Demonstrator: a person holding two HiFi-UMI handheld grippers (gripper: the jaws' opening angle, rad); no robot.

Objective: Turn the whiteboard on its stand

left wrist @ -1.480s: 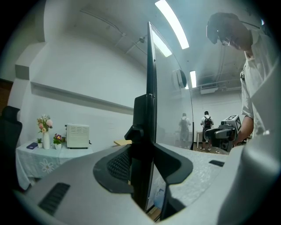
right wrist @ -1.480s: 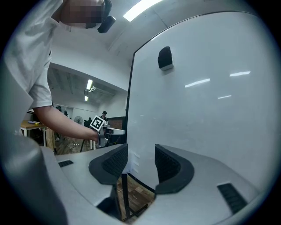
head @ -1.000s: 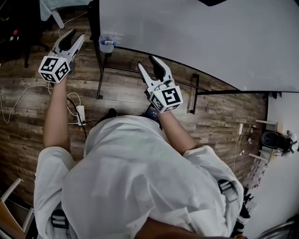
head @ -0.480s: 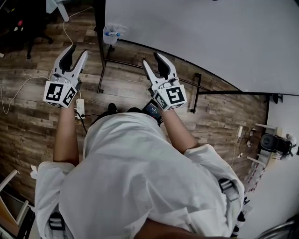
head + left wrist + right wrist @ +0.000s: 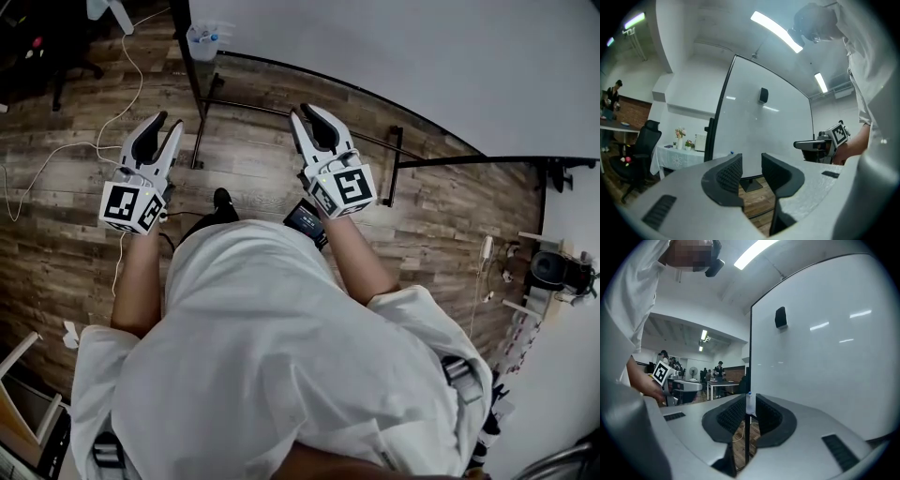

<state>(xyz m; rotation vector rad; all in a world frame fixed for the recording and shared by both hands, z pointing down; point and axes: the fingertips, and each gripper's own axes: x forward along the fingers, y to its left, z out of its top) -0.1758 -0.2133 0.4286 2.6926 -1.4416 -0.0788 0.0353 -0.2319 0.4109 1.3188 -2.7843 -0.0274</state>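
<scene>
Filling the head view's upper right, the whiteboard (image 5: pixel 403 56) looks big, stiff and smooth-faced, best gripped at its black edge (image 5: pixel 184 47); left gripper (image 5: pixel 165 122) and right gripper (image 5: pixel 307 112), jaws just narrowed, stand unclenched with nothing between them.

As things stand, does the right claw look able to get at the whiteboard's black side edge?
Probably yes. The whiteboard's black side edge lines up with the gap of the right claw, only open air between. Its jaws have just been closing with nothing between them; it only needs to move forward.
</scene>
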